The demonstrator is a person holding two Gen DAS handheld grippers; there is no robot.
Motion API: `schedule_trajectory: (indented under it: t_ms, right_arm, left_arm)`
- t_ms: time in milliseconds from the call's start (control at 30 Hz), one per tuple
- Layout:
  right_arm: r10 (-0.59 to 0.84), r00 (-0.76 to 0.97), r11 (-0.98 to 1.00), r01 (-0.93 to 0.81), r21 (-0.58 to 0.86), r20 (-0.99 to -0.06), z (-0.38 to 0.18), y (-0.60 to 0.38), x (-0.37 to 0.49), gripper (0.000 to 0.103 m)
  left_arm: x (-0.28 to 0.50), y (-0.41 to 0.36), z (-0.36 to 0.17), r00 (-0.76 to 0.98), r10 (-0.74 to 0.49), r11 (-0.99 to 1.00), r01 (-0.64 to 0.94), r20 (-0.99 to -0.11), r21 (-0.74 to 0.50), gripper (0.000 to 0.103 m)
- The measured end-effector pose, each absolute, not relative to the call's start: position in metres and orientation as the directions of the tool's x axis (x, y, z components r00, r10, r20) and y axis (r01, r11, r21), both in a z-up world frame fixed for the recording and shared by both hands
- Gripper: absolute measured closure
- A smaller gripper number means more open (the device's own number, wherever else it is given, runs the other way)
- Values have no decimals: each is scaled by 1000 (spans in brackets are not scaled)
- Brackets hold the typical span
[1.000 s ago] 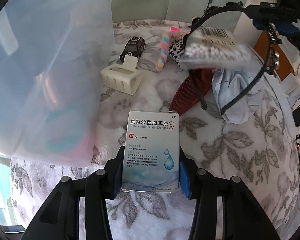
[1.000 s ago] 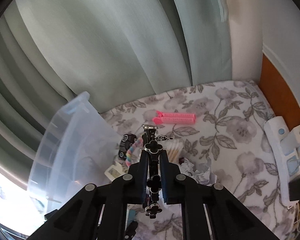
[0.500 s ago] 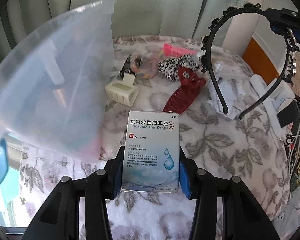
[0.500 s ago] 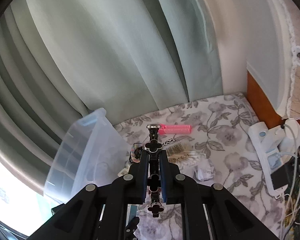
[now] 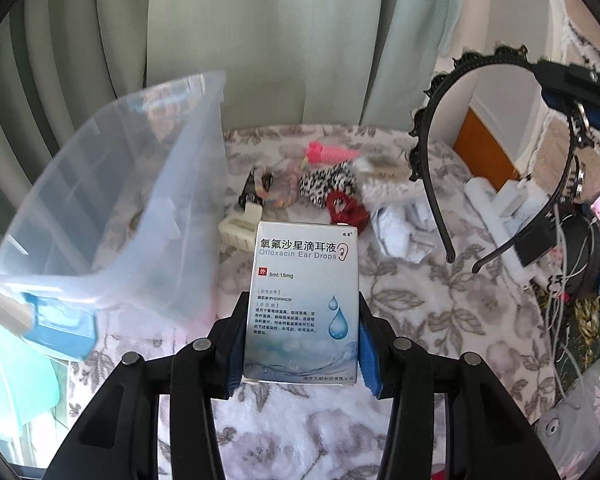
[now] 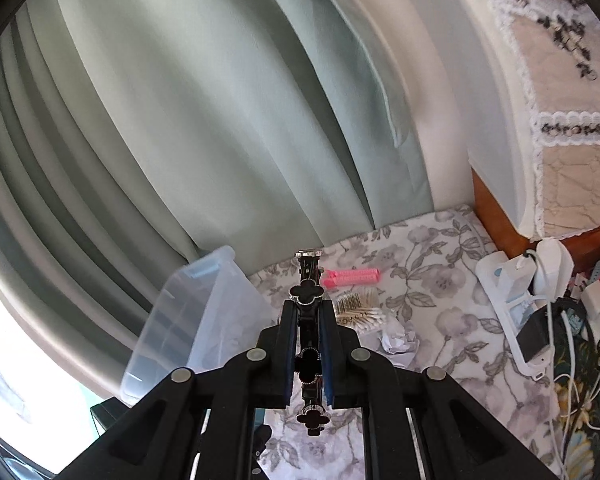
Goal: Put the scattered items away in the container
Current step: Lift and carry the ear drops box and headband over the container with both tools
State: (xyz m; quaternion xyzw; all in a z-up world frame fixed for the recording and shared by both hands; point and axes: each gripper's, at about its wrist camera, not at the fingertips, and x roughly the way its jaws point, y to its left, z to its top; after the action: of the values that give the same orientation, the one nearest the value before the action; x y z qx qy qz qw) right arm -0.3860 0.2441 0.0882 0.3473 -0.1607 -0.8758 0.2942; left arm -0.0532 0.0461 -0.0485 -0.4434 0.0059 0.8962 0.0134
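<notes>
My left gripper (image 5: 302, 312) is shut on a white and blue ear drops box (image 5: 305, 300), held upright above the floral bedspread, to the right of the clear plastic container (image 5: 112, 216). My right gripper (image 6: 309, 312) is shut on a black headband (image 6: 309, 300) with clover ornaments, held high in the air. That headband also shows in the left wrist view (image 5: 432, 152), hanging at the upper right. The container also shows in the right wrist view (image 6: 196, 320), below and left of the headband.
On the bedspread lie a pink hair roller (image 5: 332, 154), a leopard scrunchie (image 5: 328, 180), a red hair claw (image 5: 346, 212), a cream holder (image 5: 242, 228), crumpled paper (image 5: 404, 228) and a cotton swab pack (image 6: 360, 308). A power strip and cables (image 6: 528, 312) sit at the right edge.
Both grippers have risen well above the bed, so the items look smaller and farther. The container's open top has come into view. Both grips are unchanged.
</notes>
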Motion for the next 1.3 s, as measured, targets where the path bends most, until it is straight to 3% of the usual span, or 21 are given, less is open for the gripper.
schedule_trajectory:
  t_ms: [700,1300]
  right_arm:
    - [-665,-624,-737,457,498,-411,131,258,-351,91]
    - [-688,-606,-723,525,449,-399,147,208,-338,91]
  left_arm:
    - [-29,-3,48,-759,30,-995,42,-650,-95,55]
    - [-24,-58,57,-785,-6,-975,143,-620,-172,55]
